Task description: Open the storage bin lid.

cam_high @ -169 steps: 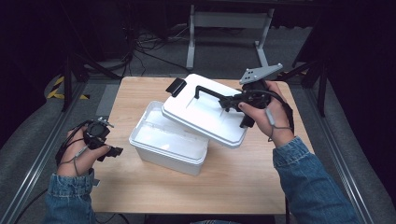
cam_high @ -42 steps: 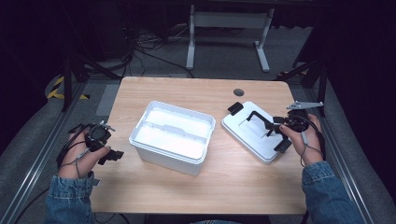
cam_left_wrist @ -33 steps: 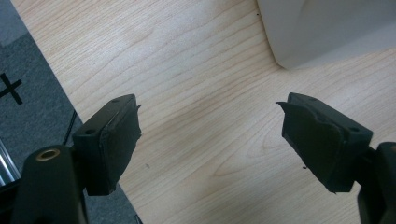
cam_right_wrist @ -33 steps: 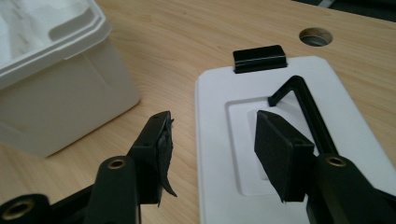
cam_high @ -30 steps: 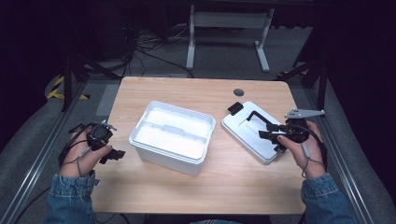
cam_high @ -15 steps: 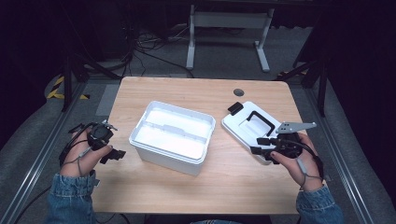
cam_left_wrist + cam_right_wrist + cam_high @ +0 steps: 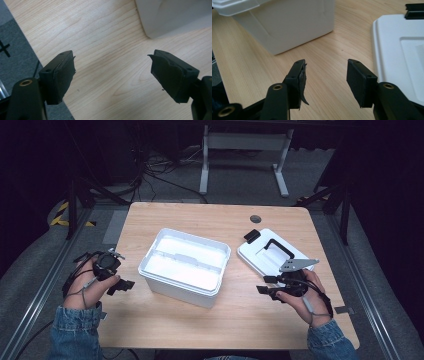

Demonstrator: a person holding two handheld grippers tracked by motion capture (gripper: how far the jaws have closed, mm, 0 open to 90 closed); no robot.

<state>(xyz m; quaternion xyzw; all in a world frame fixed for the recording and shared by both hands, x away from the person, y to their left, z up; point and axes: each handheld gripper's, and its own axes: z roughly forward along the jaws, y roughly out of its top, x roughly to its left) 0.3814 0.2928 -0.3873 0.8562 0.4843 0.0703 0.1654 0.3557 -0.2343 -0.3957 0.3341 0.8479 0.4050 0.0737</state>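
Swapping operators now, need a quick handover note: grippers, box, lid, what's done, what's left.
Left gripper: open, holds nothing, over the table left of the white box.
Right gripper: open, holds nothing, over bare wood between the box and the lid.
Box: sits mid-table, uncovered; nothing visible inside it from the high view.
Lid: lies flat on the table right of the box, black handle up, black latch at its far corner.
Done: lid is off and set down, clear of the box.
Left: probably whatever follows with the open box; neither gripper is reaching for anything yet.
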